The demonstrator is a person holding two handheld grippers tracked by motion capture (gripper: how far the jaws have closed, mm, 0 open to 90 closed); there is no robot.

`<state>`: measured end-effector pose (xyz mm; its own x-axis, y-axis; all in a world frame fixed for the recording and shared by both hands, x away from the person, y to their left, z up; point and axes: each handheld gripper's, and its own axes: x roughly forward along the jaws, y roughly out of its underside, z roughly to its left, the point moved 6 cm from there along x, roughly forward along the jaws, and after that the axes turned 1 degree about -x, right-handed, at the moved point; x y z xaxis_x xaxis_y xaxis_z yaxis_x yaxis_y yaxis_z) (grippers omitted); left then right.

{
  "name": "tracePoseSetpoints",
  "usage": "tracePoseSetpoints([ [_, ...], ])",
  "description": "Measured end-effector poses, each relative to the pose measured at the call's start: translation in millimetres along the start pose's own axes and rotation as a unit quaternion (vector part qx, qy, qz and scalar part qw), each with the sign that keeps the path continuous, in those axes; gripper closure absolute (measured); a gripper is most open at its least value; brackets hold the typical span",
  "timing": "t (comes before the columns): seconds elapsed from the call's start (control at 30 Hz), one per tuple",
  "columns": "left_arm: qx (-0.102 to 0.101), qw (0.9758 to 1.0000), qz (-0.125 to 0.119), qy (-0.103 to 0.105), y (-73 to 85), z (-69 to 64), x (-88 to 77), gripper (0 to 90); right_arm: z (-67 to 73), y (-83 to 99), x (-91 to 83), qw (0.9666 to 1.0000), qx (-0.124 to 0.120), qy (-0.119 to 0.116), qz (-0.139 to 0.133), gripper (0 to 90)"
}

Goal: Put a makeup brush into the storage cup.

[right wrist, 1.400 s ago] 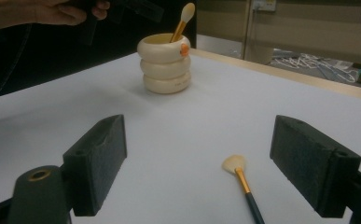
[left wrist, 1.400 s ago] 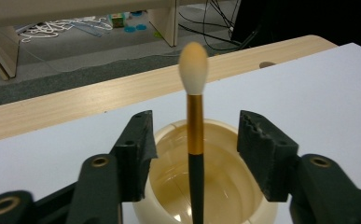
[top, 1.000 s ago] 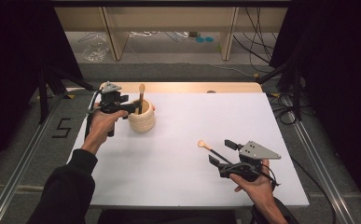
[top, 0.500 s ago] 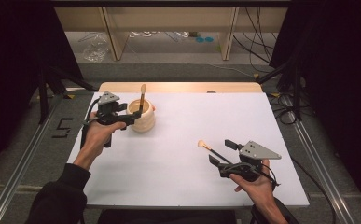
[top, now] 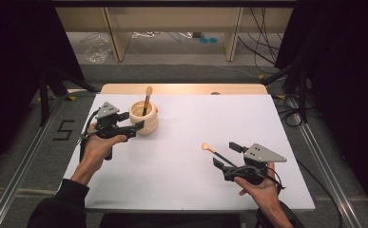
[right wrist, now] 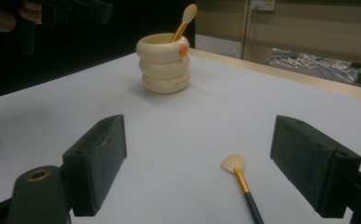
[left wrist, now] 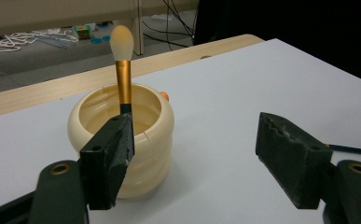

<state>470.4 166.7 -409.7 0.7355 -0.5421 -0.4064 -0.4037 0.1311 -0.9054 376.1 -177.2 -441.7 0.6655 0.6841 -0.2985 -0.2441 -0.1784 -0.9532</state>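
A cream ringed cup stands at the table's back left, with a gold-handled makeup brush upright in it. My left gripper sits just left of the cup. Its jaws have just been opening and hold nothing. In the left gripper view the cup and brush rise behind the left jaw of the open left gripper. A second brush lies flat at front right. My right gripper stands open around its handle, not pressing it. In the right gripper view, that brush lies between the jaws of the right gripper.
The white table top has a wooden strip along its far edge. Beyond it are shelf legs, cables and a plastic bag on the floor. Dark curtains and stands flank both sides.
The left hand has drawn its gripper back from the cup's rim, toward the near left. The brush stays upright in the cup. The right gripper has not moved.
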Motion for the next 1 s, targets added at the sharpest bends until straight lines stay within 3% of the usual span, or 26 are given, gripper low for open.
tracePoseSetpoints([
  [0.57, 0.0, 0.9983, -0.046, 0.035, 8.3, -19.7, -19.4, 25.3, -0.6, -0.5, 0.0, 1.0, -0.002, 0.003, -0.002, 19.4],
  [0.77, -0.005, 0.998, -0.042, 0.046, 20.3, -26.7, -24.9, 25.0, -0.8, -0.3, -0.9, 1.0, -0.004, 0.003, 0.002, 19.5],
  [1.0, -0.002, 0.9984, -0.035, 0.045, 34.8, -30.9, -29.5, 24.6, -0.2, -0.3, 0.6, 1.0, -0.001, -0.002, -0.004, 19.5],
])
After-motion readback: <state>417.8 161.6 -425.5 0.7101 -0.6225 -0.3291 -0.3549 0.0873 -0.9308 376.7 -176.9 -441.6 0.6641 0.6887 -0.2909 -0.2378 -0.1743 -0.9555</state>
